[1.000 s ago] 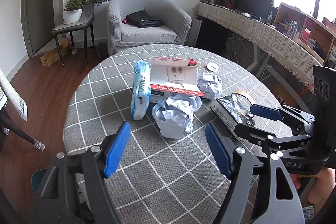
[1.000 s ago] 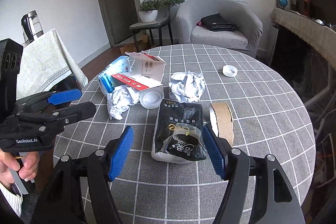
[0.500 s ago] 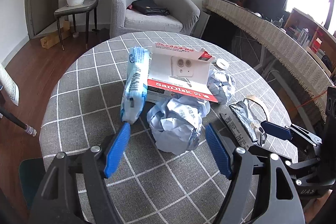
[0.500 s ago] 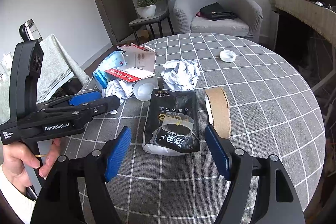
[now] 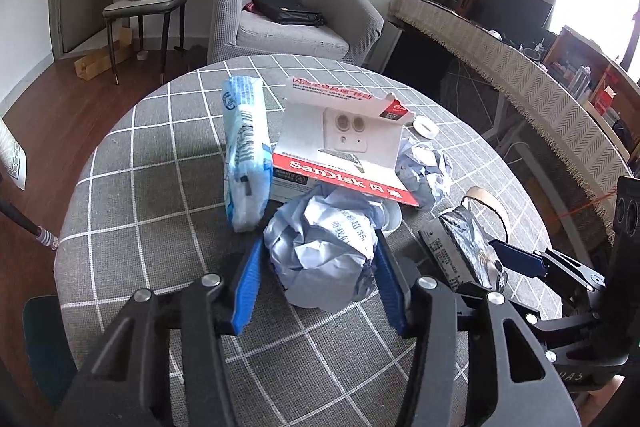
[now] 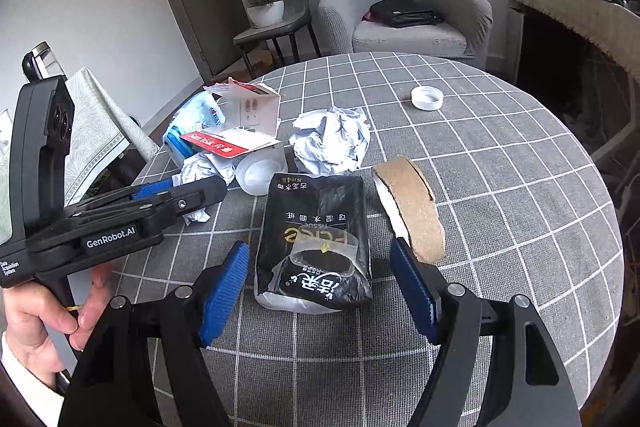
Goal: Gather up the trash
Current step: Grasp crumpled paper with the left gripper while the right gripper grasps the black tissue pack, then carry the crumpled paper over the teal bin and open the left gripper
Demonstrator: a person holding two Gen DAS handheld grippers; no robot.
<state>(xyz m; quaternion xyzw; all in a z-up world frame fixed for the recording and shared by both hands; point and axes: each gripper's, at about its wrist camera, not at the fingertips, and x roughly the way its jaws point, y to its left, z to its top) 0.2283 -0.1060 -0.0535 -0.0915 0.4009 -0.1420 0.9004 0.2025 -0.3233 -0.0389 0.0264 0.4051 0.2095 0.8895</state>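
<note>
Your left gripper has just been closing and now squeezes the paper ball between its pads. Your right gripper is open around the black bag. All the trash is still on the table.

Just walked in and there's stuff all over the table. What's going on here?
A person is clearing trash off the round table with two handheld grippers. The left gripper has just been closing around a crumpled paper ball; its pads look to be at the ball's sides. The right gripper is open, straddling a black tissue pack without gripping it. A cardboard tape core, another paper wad, a SanDisk box and a white cap lie untouched.
</note>
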